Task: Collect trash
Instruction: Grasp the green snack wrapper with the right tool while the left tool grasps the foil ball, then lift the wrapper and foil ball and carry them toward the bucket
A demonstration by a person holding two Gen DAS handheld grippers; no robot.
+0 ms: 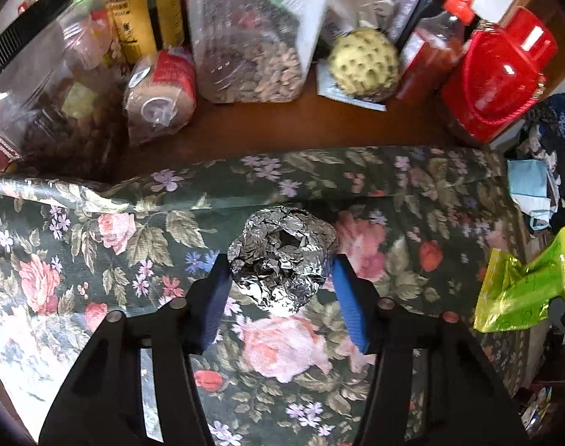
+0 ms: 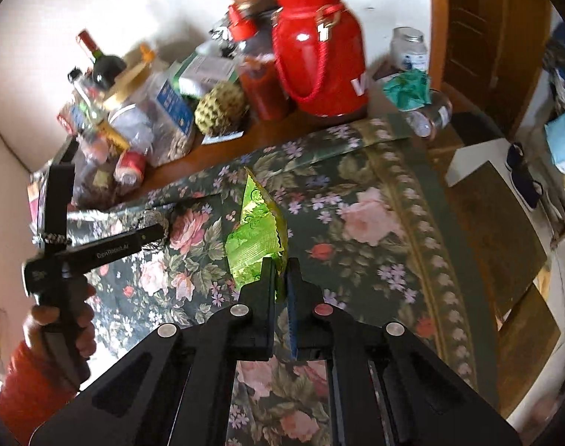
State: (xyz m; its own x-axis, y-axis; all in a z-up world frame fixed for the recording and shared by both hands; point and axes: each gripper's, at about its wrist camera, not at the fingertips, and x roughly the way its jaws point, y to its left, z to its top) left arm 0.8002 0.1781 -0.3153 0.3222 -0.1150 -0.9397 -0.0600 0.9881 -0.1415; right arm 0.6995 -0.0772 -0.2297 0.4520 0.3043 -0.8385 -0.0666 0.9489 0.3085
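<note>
Two hand-held claws work over a surface covered by a dark green floral cloth (image 1: 96, 245). The right claw (image 2: 280, 271) is closed on a crumpled bright green foil wrapper (image 2: 258, 234), held up above the cloth. The left claw (image 1: 280, 278) is spread wide, its blue pads either side of a crumpled silver foil ball (image 1: 282, 256) lying on the cloth, not yet gripped. So one piece of trash appears collected and the foil remains. No bin is visible. Behind stand a red plastic jug (image 1: 498, 74), a clear bag of nuts (image 1: 252, 48) and a bumpy pale green fruit (image 1: 364, 61), well clear of the foil.
</note>
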